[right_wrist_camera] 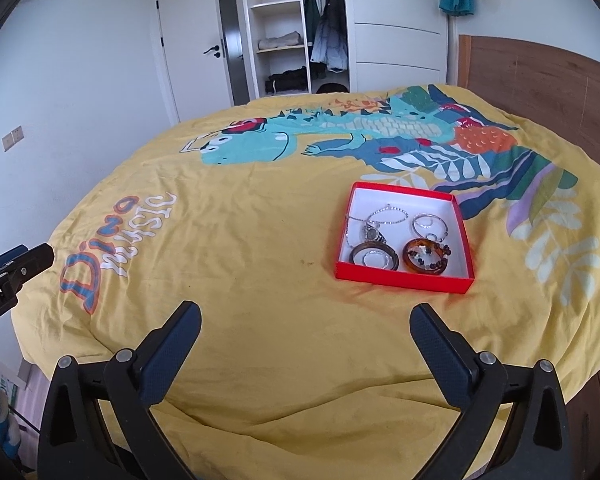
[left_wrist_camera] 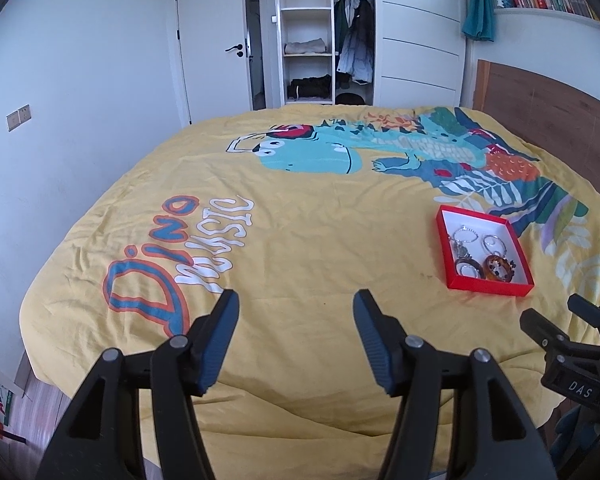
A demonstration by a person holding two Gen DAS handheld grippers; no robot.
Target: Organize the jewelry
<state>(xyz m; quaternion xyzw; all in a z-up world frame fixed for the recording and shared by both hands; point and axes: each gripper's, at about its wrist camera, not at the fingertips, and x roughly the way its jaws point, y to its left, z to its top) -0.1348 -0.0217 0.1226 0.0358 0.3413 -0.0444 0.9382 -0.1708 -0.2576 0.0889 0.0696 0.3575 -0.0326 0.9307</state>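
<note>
**A:** What's around the box?

**B:** I see only the yellow dinosaur bedspread (right_wrist_camera: 260, 240), with the wardrobe (right_wrist_camera: 300, 28) and headboard (right_wrist_camera: 540, 80) behind. Nothing blocks the way.

**A:** And the jewelry?

**B:** Bangles and rings lie in the red box (right_wrist_camera: 404, 276), right of centre in my right view, beyond the right tongs (right_wrist_camera: 306, 330). Both tongs gape empty; the left tongs (left_wrist_camera: 296, 314) see the box at middle right.

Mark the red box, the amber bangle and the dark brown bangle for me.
red box (right_wrist_camera: 404, 280), right wrist view, near outer wall.
amber bangle (right_wrist_camera: 414, 266), right wrist view, front-left of its rim.
dark brown bangle (right_wrist_camera: 356, 255), right wrist view, left side of its rim.
</note>
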